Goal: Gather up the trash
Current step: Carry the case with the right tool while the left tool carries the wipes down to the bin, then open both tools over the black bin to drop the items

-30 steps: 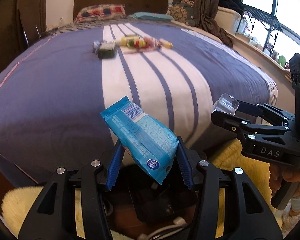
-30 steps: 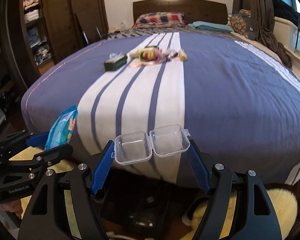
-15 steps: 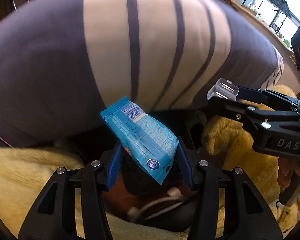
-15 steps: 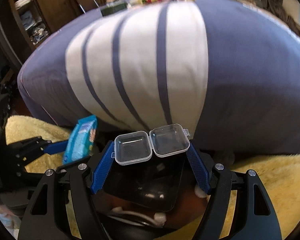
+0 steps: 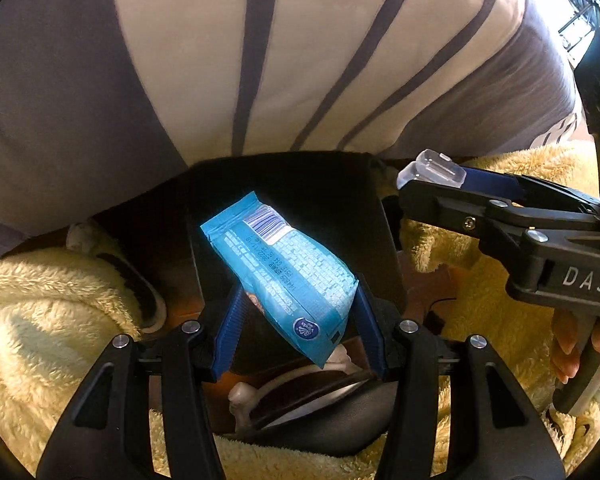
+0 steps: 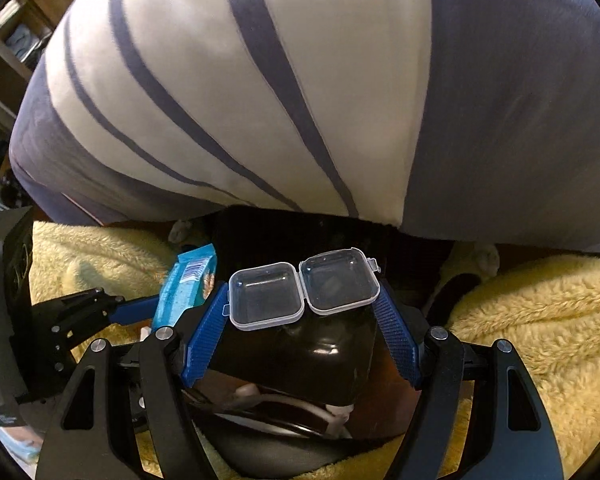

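1. Left tool [image 5: 298, 320]: blue pads clamped on a blue packet [image 5: 284, 276], which tilts up and away over a black bin [image 5: 300, 184].
2. Right tool [image 6: 304, 324]: pads clamped on the ends of a clear hinged case [image 6: 304, 290], lying open and flat, also above the bin [image 6: 300, 352].
3. The left view alone shows the packet's barcode and print, the case edge-on [image 5: 430, 170], and the hand [image 5: 580, 344] on the right tool's grip. The right view alone shows the case's two empty halves and the packet edge-on [image 6: 186, 288].
4. The bin stands against the striped bed [image 6: 300, 100], with yellow fleece [image 6: 532, 320] on both sides; the two tools are close together.
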A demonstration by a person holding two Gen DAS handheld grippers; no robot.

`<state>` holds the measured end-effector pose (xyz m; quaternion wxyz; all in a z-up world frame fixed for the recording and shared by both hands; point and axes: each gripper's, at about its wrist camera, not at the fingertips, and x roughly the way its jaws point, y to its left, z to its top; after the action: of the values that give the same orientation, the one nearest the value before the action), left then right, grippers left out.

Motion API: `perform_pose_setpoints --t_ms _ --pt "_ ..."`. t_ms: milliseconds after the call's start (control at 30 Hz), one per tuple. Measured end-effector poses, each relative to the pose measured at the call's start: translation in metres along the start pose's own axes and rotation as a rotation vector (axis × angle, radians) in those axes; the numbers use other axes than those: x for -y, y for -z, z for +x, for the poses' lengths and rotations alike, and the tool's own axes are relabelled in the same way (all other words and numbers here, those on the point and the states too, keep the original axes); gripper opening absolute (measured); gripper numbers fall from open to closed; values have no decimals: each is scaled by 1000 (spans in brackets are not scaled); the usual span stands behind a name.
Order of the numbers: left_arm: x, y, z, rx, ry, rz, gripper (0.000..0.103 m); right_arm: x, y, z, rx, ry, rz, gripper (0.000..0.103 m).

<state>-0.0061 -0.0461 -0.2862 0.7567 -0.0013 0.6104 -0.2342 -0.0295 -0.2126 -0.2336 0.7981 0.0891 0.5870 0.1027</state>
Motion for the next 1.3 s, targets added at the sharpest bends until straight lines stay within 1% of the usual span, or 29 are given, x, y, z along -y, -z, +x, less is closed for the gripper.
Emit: perform_pose_setpoints --t_ms 133,200,267,300,367,567,700,800,967,1067,1100,1300 --pt "2 4 3 -16 11 13 54 -2 -4 3 -1 -2 -7 74" --pt "1 5 3 -16 8 11 58 -3 -5 3 0 1 -7 75" --pt "-1 5 2 -13 2 3 66 1 -6 5 2 2 -4 84" --pt "-1 5 1 -11 -1 -2 71 2 -6 3 5 5 0 85" --pt "-3 5 1 -6 -12 -5 75 5 -7 2 12 7 7 85" --pt "-5 3 -6 26 -50 6 80 10 -9 -10 47 30 18 86" --pt "1 0 -21 63 -72 11 83 11 -8 -21 79 41 19 89" --pt "3 -2 -32 94 -84 20 84 11 -8 -29 103 67 9 90" --pt "7 -5 -56 161 -109 29 84 7 -10 -54 179 132 -23 90" --pt "10 -8 -74 202 -124 37 85 2 -13 -76 252 196 -46 90" --pt "12 -10 -84 227 -133 44 85 1 -15 -87 286 213 -53 90" --pt "15 -21 -132 347 -150 53 85 -1 -30 -135 413 247 -67 90"
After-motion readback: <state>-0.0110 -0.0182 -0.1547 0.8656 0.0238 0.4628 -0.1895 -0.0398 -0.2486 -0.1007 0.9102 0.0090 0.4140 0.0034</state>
